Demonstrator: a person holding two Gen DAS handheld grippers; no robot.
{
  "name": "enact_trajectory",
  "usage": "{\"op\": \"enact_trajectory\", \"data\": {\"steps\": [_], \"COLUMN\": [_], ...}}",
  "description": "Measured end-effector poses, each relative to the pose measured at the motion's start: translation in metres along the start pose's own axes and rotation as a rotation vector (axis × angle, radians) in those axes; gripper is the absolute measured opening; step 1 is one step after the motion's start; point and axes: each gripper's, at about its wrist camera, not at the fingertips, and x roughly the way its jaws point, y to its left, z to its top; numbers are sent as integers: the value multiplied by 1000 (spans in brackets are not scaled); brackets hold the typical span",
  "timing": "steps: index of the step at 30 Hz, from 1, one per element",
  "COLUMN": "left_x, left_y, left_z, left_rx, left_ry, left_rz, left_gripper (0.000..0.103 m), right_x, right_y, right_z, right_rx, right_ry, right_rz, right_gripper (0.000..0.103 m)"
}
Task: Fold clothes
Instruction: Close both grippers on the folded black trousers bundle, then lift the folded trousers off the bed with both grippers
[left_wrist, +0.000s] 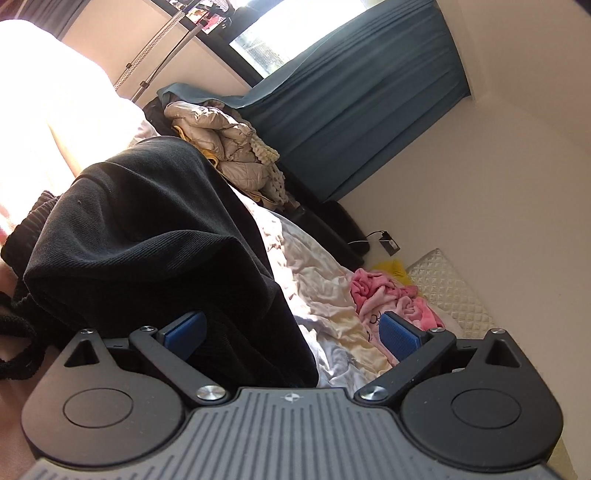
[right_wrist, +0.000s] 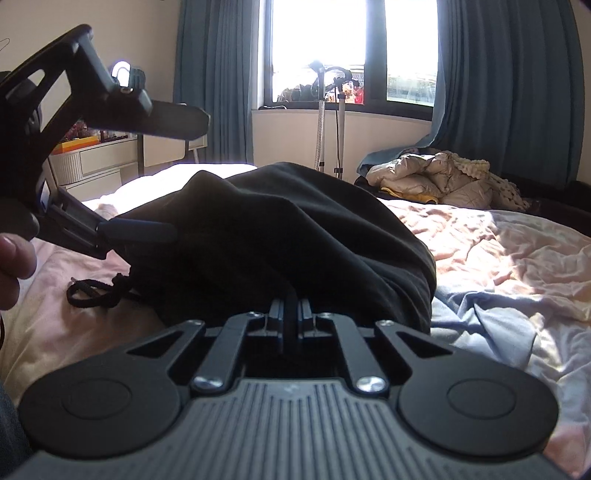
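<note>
A black garment (left_wrist: 147, 236) lies bunched on the bed; it also shows in the right wrist view (right_wrist: 295, 236), with a black drawstring (right_wrist: 96, 291) trailing at its left. My left gripper (left_wrist: 291, 332) is open, its blue pads (left_wrist: 184, 332) wide apart, the left one against the black cloth. It appears in the right wrist view (right_wrist: 184, 173), open at the garment's left side. My right gripper (right_wrist: 291, 314) is shut on the near edge of the black garment.
The bed is covered by a crumpled pale sheet (right_wrist: 498, 258). A beige puffer jacket (right_wrist: 424, 177) and knitted cloth lie at the far end. A pink garment (left_wrist: 388, 295) and a quilted pillow (left_wrist: 450, 288) lie nearby. Blue curtains (right_wrist: 498, 92), a window and a stand are behind.
</note>
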Motion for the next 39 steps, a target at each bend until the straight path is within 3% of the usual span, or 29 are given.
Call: {"op": "enact_trajectory", "data": {"steps": [5, 12, 15, 18, 20, 23, 25, 28, 32, 36, 39], "left_x": [-12, -33, -37, -40, -37, -36, -34, -29, -16, 11, 37], "left_y": [-3, -3, -6, -9, -11, -9, -4, 2, -7, -14, 9], "left_z": [4, 12, 11, 10, 11, 10, 11, 10, 5, -2, 0], "left_rx": [0, -37, -11, 15, 24, 4, -41, -100, -69, -13, -112], "left_ry": [-83, -199, -228, -257, -248, -217, -181, -122, -63, -31, 7], "left_rz": [42, 92, 145, 197, 207, 183, 128, 35, -55, -19, 42], "left_gripper": [100, 100, 100, 100, 100, 100, 100, 100, 100, 100, 100], "right_x": [2, -33, -37, -21, -4, 29, 36, 36, 32, 30, 27], "right_y": [-5, -16, -16, -33, -45, -53, -53, -45, -43, -46, -42], "right_z": [-5, 18, 26, 26, 22, 4, -7, -5, -7, -6, -6], "right_rx": [64, 178, 149, 213, 258, 292, 323, 291, 311, 314, 294], "right_ry": [2, -200, -261, -257, -222, -75, -41, -12, -21, -31, -39], "right_rz": [24, 93, 35, -13, -37, -45, -31, -41, -35, -28, -35], "right_gripper": [10, 13, 13, 13, 13, 13, 13, 13, 14, 14, 14]}}
